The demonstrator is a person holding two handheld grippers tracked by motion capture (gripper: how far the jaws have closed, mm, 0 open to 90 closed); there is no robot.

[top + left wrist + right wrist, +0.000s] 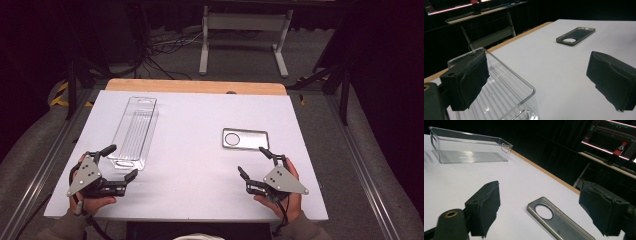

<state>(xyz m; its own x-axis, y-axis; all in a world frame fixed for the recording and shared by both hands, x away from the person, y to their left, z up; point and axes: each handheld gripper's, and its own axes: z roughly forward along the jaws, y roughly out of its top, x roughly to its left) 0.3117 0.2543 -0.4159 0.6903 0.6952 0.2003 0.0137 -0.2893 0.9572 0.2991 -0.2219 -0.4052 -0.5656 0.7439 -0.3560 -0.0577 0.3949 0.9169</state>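
While our left gripper (pixel 119 163) rests at the near left of the white worktop (pixel 195 165) with its jaws apart, they straddle the near end of the clear plastic bin (pixel 135 131) without pressing it. Our right gripper (pixel 254 161) sits just before the grey phone case (pixel 245 139), jaws spread, holding nothing.

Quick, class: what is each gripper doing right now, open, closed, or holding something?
Left gripper: open, holding nothing, near the clear tray.
Right gripper: open, holding nothing, near the phone case.
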